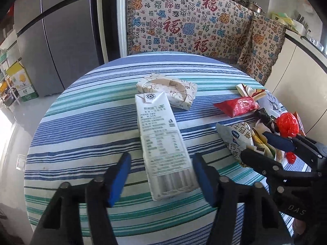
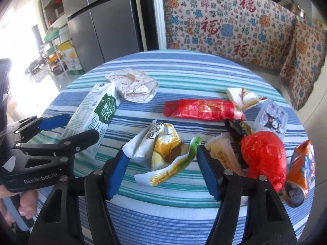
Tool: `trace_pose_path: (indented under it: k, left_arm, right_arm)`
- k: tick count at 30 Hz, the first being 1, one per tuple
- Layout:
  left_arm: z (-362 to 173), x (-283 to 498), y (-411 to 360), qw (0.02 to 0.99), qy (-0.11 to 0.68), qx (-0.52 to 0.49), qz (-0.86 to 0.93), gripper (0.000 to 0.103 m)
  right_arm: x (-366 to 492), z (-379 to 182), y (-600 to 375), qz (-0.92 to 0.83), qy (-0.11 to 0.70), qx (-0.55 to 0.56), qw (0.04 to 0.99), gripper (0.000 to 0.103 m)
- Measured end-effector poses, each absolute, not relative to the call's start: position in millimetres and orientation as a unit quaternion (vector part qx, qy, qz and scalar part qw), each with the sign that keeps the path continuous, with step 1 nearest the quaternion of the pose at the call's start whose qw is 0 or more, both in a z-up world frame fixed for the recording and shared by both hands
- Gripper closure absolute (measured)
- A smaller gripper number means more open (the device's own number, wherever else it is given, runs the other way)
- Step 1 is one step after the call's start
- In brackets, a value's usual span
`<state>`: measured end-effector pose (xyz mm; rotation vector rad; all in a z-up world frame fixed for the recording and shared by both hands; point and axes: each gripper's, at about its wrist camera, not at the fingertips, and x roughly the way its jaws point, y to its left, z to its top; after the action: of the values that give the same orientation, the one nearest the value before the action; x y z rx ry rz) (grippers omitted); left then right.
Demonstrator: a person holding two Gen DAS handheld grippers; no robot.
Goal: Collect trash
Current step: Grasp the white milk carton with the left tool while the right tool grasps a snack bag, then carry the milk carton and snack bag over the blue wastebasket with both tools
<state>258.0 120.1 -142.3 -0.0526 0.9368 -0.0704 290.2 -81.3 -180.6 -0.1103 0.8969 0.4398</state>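
On the round striped-cloth surface [image 1: 81, 122]: one white rectangular milk carton [image 1: 161, 140], one flattened paper tissue box [image 1: 169, 89], one long red foil wrapper [image 2: 200, 109], one crumpled red plastic bag [image 2: 263, 157], one dented orange can [image 2: 300, 171]. My left tongs [image 1: 161, 180] stand half open astride the carton's near end; whether the pads touch it, I can't tell. My right tongs [image 2: 161, 173] stand half open around one torn white-and-yellow snack wrapper [image 2: 161, 153], not clamped.
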Motion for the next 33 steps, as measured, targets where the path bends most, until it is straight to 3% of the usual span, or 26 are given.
trace_pose_path:
  k: [2, 3, 4, 33]
  left_arm:
    - [-142, 258, 120, 0.891, 0.453, -0.027, -0.036, 0.061]
    - [-142, 257, 120, 0.891, 0.452, -0.026, -0.034, 0.062]
    - [-141, 256, 120, 0.891, 0.451, -0.026, -0.033, 0.062]
    - [-94, 196, 75, 0.917, 0.396, -0.006, -0.055, 0.064]
  right_arm:
    - [289, -179, -81, 0.213, 0.435, -0.057, 0.873, 0.054]
    - [289, -178, -82, 0.217, 0.439, -0.057, 0.870, 0.077]
    - [288, -176, -83, 0.226, 0.441, -0.053, 0.867, 0.086]
    - [232, -144, -134, 0.232, 0.430, 0.000, 0.873, 0.088]
